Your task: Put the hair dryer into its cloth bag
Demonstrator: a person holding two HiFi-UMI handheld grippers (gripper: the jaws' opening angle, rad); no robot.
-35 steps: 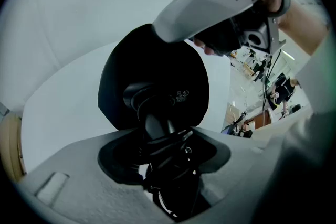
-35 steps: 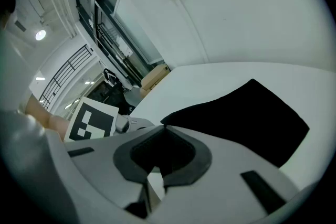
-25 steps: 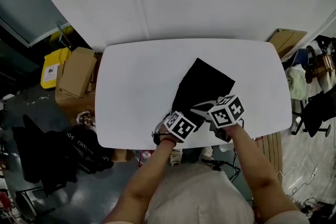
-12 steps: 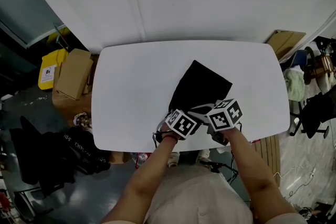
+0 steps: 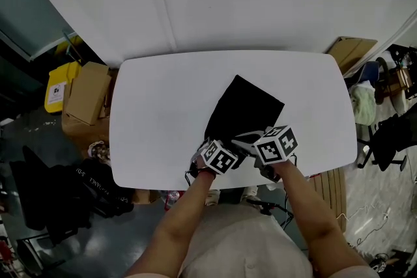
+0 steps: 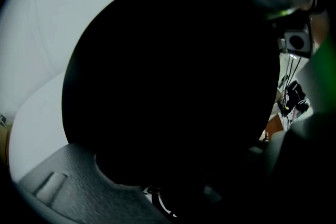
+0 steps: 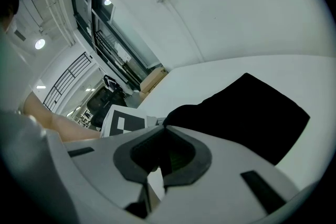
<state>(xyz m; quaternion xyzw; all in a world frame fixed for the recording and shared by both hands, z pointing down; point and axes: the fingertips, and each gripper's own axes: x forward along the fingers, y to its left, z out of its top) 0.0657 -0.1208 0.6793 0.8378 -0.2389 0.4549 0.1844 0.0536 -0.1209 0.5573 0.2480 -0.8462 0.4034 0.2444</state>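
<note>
The near end of the flat black cloth bag (image 5: 244, 107) is covered in the head view by the left gripper (image 5: 223, 152) and the right gripper (image 5: 266, 141). The left gripper view is mostly filled by featureless black, so that gripper's hold cannot be told.

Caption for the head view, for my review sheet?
Left gripper and right gripper meet at the near end of a black cloth bag lying on the white table.

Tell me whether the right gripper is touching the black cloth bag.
Touching. The right gripper view shows the right gripper shut, its jaw tips pinching the raised near edge of the black cloth bag, with no gap between them.
</note>
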